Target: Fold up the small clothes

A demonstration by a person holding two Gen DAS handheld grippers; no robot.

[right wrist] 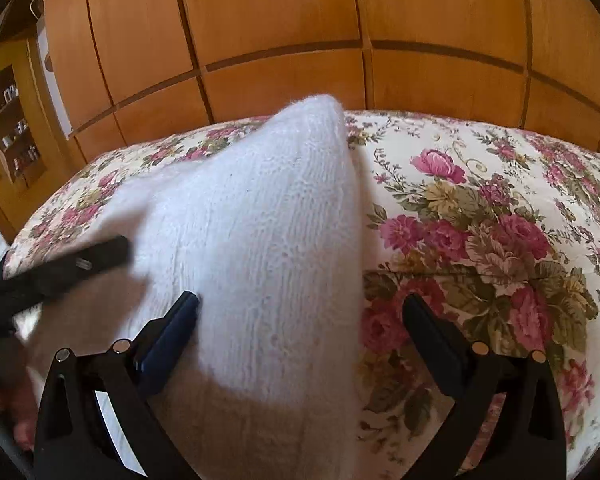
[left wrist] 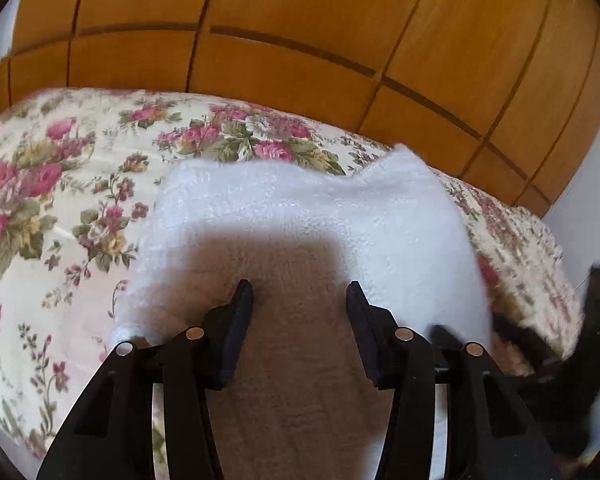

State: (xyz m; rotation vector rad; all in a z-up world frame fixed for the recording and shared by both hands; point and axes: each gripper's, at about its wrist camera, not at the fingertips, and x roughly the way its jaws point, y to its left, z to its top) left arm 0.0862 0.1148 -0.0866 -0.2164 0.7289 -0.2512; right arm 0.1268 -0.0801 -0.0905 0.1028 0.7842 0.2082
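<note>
**White knit on the flowery bed, both grippers wide open. Here's what I'd worry about**

So the thing being folded is a fuzzy white knit garment [left wrist: 300, 216], lying on a floral bedspread [left wrist: 60, 184] with a wooden wardrobe [left wrist: 260, 20] behind it. In the left wrist view it fills the centre and runs down to 6 o'clock under the tool, with one corner poking up at about 1 o'clock. In the right wrist view it sits from centre over to 9 o'clock, rising to a peak near 12.

The left gripper [left wrist: 300, 292] has its jaws spread apart with nothing between them, hovering right over the knit. The right gripper [right wrist: 300, 304] is spread too, straddling the garment's right edge: one finger over the wool, the other over bare bedspread. The left tool shows up blurred at 9 o'clock in the right view.

What could go wrong, in my opinion:

- The knit is thick and floppy. A pinch could catch only the top layer, so the fold drags apart.
- The right jaws sit half over the bedspread, so closing there might snag the bedspread along with the edge.
- That raised peak looks unsettled; if it flops over, the fold comes out lopsided.
- The two tools are near each other, so bumping is possible.
</note>
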